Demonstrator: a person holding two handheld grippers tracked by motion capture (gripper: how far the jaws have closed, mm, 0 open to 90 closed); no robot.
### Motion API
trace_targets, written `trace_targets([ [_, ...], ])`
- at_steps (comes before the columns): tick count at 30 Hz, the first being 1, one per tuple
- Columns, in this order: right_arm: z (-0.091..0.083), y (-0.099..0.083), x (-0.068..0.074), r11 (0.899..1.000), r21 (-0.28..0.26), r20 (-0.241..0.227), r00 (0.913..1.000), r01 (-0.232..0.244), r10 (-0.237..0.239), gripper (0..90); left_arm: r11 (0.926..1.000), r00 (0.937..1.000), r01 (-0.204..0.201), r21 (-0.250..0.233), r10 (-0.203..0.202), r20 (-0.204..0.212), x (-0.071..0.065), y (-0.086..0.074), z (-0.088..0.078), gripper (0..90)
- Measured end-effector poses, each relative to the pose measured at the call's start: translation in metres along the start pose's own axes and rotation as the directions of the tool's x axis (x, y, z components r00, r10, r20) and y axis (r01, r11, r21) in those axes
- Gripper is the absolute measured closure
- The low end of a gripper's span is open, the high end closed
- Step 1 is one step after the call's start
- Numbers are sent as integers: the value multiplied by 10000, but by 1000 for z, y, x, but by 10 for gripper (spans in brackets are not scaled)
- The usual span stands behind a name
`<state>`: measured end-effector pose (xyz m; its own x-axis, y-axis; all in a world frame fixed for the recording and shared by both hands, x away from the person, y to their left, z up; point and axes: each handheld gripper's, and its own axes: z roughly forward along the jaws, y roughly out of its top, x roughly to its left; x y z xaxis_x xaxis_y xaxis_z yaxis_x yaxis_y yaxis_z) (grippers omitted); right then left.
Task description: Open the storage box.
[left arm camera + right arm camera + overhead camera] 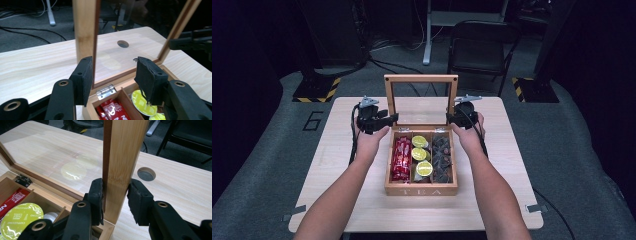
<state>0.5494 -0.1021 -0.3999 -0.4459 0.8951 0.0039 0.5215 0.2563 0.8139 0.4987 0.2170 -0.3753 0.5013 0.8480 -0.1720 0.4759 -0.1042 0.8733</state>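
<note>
A wooden tea box [420, 190] stands open on the table, its glass lid [421, 78] raised upright. Inside lie red packets [401, 159], yellow-green capsules [420, 154] and dark wrapped pieces [442, 157]. My right gripper [116, 192] is shut on the lid's right frame post [125, 150], a pad pressed on each side. My left gripper [113, 67] is open at the lid's left side. Its left pad [83, 77] sits by the left post [85, 27], and the glass pane lies between the jaws. In the high view both grippers, left [389, 119] and right [452, 119], flank the lid.
The light wooden table [342, 150] has a round cable hole [123, 44] behind the box. A black folding chair [479, 47] and stand bases with hazard tape [319, 90] stand beyond the far edge. Bare tabletop lies left and right of the box.
</note>
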Motion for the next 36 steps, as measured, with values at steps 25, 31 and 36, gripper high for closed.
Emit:
trace_targets([
  [25, 13, 7, -3, 9985, 329, 213, 9989, -431, 425, 639, 9996, 9979, -133, 237, 117, 642, -4, -16, -12, 491],
  [31, 15, 7, -5, 9979, 357, 90, 9985, -538, 535, 639, 9997, 9973, -156, 201, 141, 723, -5, -17, -13, 491],
  [36, 15, 8, -5, 9970, 404, 54, 9979, -654, 652, 638, 9996, 9968, -148, 223, 130, 789, -5, -18, -14, 491],
])
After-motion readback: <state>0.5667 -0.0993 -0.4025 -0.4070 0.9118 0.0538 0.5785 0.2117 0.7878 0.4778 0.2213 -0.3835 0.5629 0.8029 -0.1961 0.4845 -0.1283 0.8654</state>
